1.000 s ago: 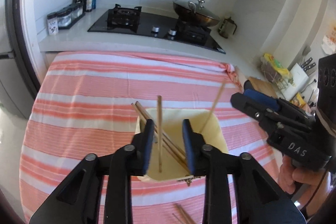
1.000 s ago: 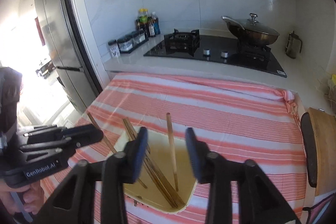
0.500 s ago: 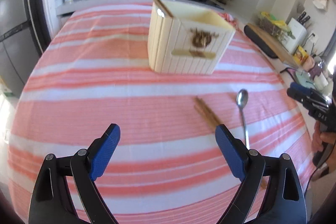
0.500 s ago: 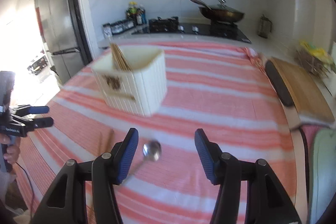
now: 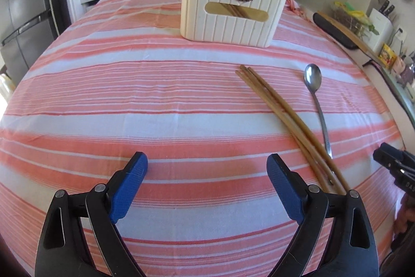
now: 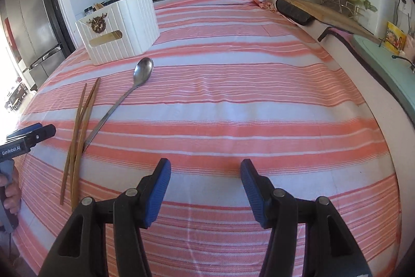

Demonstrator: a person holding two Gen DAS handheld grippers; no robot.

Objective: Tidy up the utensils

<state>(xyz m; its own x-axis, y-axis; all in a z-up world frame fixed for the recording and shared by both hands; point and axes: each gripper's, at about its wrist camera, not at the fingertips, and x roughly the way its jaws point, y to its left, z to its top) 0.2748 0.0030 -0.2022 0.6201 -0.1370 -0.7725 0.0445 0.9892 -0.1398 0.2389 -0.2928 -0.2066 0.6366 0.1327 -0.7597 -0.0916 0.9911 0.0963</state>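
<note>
- Chopsticks [image 5: 282, 118] lie loose on the striped counter [image 5: 129, 100] beside a spoon [image 5: 315, 92], toward its right edge; the ribbed holder [image 5: 230, 17] stands beyond; left gripper [image 5: 207, 183] jaws, just widened, gape empty
- Right wrist view: chopsticks [image 6: 80, 131] and spoon [image 6: 129, 100] near the counter's left edge; right gripper [image 6: 206, 186] jaws, just parted further, hold nothing

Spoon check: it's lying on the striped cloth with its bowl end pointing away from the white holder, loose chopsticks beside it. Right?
Not quite. The spoon lies on the striped cloth with its bowl end pointing toward the white holder, not away. The right wrist view shows it. The loose chopsticks do lie beside it.
</note>
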